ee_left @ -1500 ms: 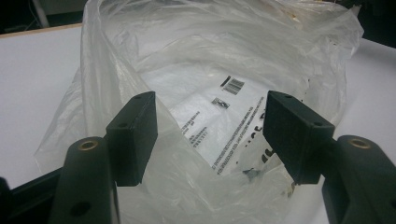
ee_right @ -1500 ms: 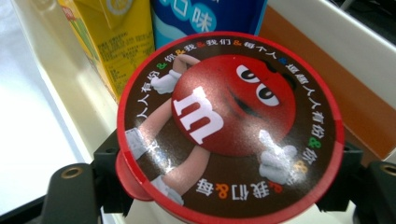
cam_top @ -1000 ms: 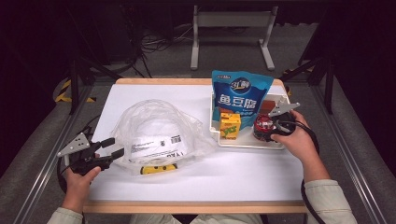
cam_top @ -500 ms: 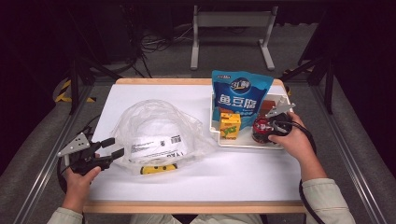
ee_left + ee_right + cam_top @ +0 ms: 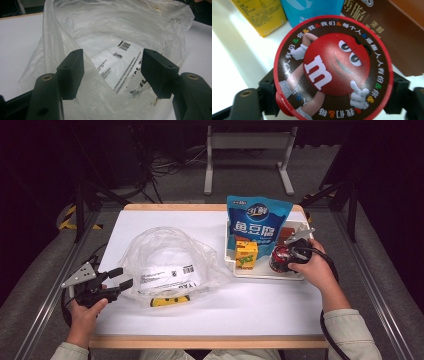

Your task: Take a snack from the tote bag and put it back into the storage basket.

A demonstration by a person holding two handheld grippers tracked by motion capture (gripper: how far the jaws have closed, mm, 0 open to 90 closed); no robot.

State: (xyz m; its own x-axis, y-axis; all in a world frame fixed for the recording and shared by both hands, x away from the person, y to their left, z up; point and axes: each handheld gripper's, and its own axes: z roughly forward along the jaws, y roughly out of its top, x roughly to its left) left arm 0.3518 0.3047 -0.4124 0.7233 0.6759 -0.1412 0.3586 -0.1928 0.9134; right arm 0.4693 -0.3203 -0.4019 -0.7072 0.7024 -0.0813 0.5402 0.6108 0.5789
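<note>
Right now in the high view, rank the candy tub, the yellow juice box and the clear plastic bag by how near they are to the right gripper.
1. Candy tub: in the white tray, between the right gripper jaws.
2. Yellow juice box: same tray, left of the tub.
3. Clear plastic bag: outside the tray, on the table's left half.

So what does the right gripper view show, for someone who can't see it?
A round red candy tub with a cartoon red candy character on its lid sits between the right gripper's two black jaws, which have just been opening. Behind it stand a yellow carton, a blue pouch and a brown box, all on a white tray.
</note>
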